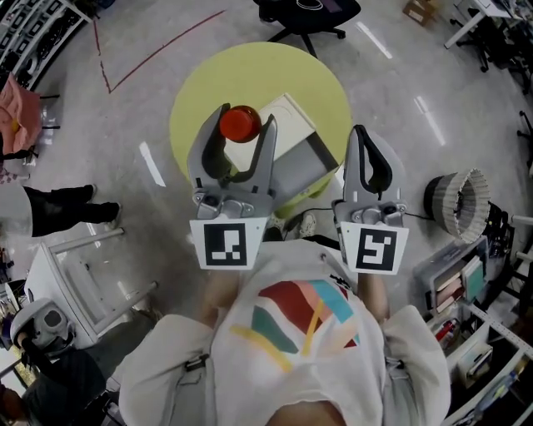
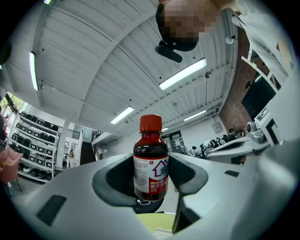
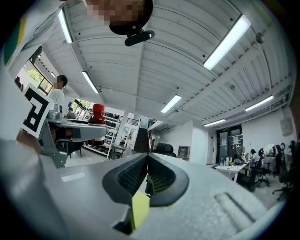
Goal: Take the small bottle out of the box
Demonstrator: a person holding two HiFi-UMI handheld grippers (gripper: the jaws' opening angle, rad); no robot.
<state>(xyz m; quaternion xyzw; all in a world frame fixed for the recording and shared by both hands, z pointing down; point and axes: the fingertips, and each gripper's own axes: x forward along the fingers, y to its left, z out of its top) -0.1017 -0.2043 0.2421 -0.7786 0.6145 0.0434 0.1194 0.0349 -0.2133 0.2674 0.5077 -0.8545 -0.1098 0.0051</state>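
My left gripper (image 1: pixel 241 125) is raised and shut on a small dark bottle (image 2: pixel 150 159) with a red cap (image 1: pixel 240 122) and a white-and-red label; the bottle stands upright between the jaws, high above the table. The white box (image 1: pixel 287 125) lies open on the round yellow table (image 1: pixel 200 91), its grey flap (image 1: pixel 308 166) hanging toward me. Beside it on the right, my right gripper (image 1: pixel 366 143) points upward with its ribbed pads (image 3: pixel 157 177) pressed together and nothing between them. The bottle (image 3: pixel 97 114) also shows at the left of the right gripper view.
A black office chair (image 1: pixel 308 12) stands beyond the table. A white wire basket (image 1: pixel 462 200) and shelves of books (image 1: pixel 454 283) sit to my right, a white frame stand (image 1: pixel 75 274) to my left. Grey floor surrounds the table.
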